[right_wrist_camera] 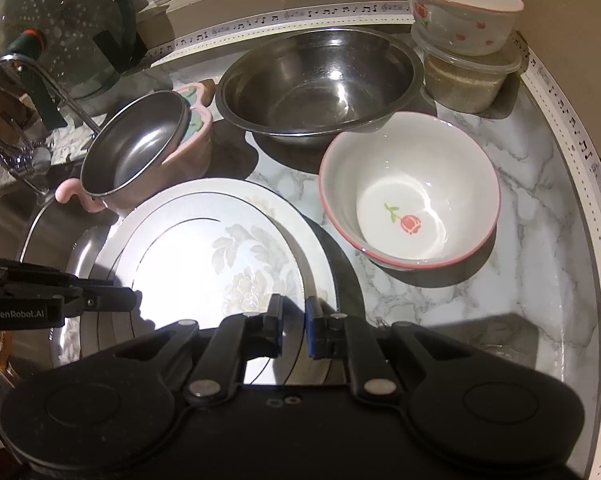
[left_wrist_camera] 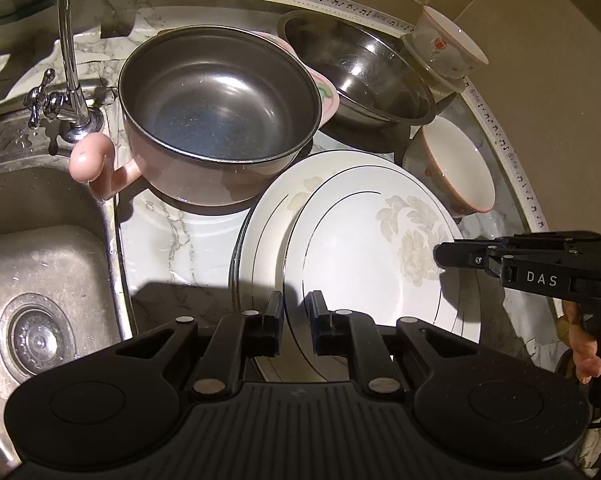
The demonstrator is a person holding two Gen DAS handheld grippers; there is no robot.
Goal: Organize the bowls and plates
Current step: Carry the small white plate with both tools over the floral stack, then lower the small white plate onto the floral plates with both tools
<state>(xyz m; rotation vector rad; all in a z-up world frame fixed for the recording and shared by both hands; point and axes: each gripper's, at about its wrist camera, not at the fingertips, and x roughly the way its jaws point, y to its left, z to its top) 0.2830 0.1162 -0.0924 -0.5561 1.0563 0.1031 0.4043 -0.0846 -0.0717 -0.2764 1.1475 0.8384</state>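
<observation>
A white plate with a grey flower pattern [left_wrist_camera: 364,248] [right_wrist_camera: 220,256] is held tilted above a second white plate [left_wrist_camera: 268,208] [right_wrist_camera: 300,216] on the marble counter. My left gripper [left_wrist_camera: 294,316] is shut on the top plate's near left rim. My right gripper [right_wrist_camera: 294,322] is shut on its right rim and shows from the side in the left wrist view [left_wrist_camera: 452,254]. A white bowl with a rose [right_wrist_camera: 410,190] [left_wrist_camera: 456,168] stands right of the plates. Another rose bowl [right_wrist_camera: 460,12] [left_wrist_camera: 448,44] sits on a plastic tub.
A pink pot [left_wrist_camera: 220,112] [right_wrist_camera: 144,148] and a steel mixing bowl [left_wrist_camera: 360,68] [right_wrist_camera: 320,80] stand behind the plates. The sink [left_wrist_camera: 32,264] and tap [left_wrist_camera: 66,64] are at the left. A glass lid [right_wrist_camera: 56,28] leans at the back left. Bare marble counter [right_wrist_camera: 540,272] lies at the right.
</observation>
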